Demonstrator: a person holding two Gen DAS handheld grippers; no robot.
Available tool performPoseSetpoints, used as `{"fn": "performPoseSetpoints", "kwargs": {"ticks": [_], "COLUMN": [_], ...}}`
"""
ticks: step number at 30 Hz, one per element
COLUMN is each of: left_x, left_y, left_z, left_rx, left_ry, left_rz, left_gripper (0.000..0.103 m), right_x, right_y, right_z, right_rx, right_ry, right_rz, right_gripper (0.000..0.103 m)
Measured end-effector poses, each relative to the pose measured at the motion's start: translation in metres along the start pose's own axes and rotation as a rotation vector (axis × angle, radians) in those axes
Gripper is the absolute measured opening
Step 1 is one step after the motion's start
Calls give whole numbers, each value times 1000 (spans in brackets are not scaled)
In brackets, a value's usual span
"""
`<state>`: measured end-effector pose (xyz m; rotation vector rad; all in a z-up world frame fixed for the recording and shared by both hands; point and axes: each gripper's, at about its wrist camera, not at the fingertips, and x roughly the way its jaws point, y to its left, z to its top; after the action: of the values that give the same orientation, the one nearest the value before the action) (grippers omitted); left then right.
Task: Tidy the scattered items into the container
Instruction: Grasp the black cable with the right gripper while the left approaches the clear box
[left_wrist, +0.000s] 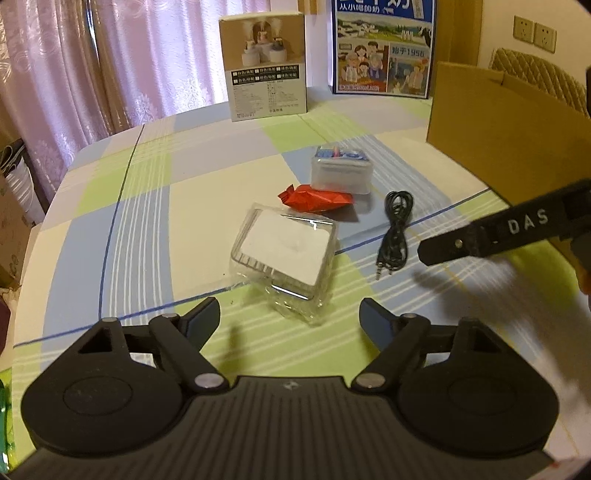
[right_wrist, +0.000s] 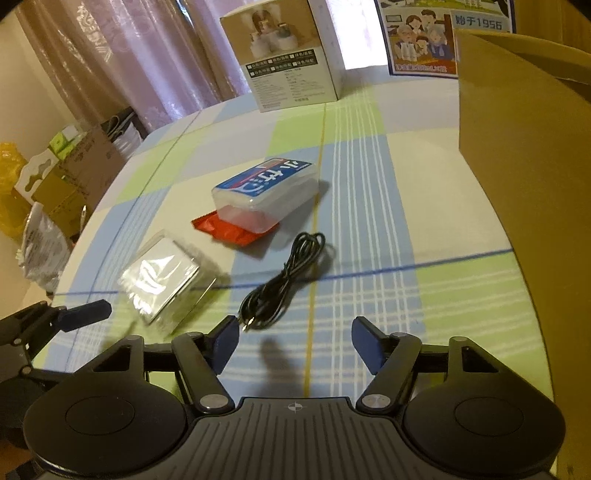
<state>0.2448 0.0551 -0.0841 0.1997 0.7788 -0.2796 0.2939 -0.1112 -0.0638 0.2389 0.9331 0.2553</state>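
Observation:
Four items lie on the checked tablecloth. A clear plastic box (left_wrist: 284, 254) (right_wrist: 166, 277) holding something white sits just ahead of my left gripper (left_wrist: 290, 317), which is open and empty. Beyond it lie a red packet (left_wrist: 317, 199) (right_wrist: 225, 230) and a translucent box with a blue label (left_wrist: 341, 170) (right_wrist: 266, 192). A coiled black cable (left_wrist: 395, 232) (right_wrist: 284, 280) lies in front of my right gripper (right_wrist: 295, 332), also open and empty; its plugs end close to that gripper's left fingertip. A tall brown cardboard box (left_wrist: 498, 147) (right_wrist: 524, 147) stands on the right.
A white product box (left_wrist: 266, 66) (right_wrist: 291, 55) and a blue illustrated carton (left_wrist: 384, 48) stand at the table's far edge before pink curtains. Cartons and bags (right_wrist: 62, 177) sit on the floor past the left table edge. One finger of the right gripper (left_wrist: 480, 236) reaches in beside the cable.

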Motion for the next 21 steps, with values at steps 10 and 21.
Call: {"fn": "performPoseSetpoints", "kwargs": {"ticks": [10,21], "left_x": [15,20], "left_y": [6,10], "left_z": [4,9], "left_rx": [-9,-34], "left_ry": [-5,-23], "left_rz": [-3,-10], "left_gripper": [74,72], "right_x": [28,27], "right_y": [16,24], "right_z": [17,16], "right_rx": [-32,-206], "right_ry": [-14,8], "right_rz": [-48,-81], "right_gripper": [59,14]}}
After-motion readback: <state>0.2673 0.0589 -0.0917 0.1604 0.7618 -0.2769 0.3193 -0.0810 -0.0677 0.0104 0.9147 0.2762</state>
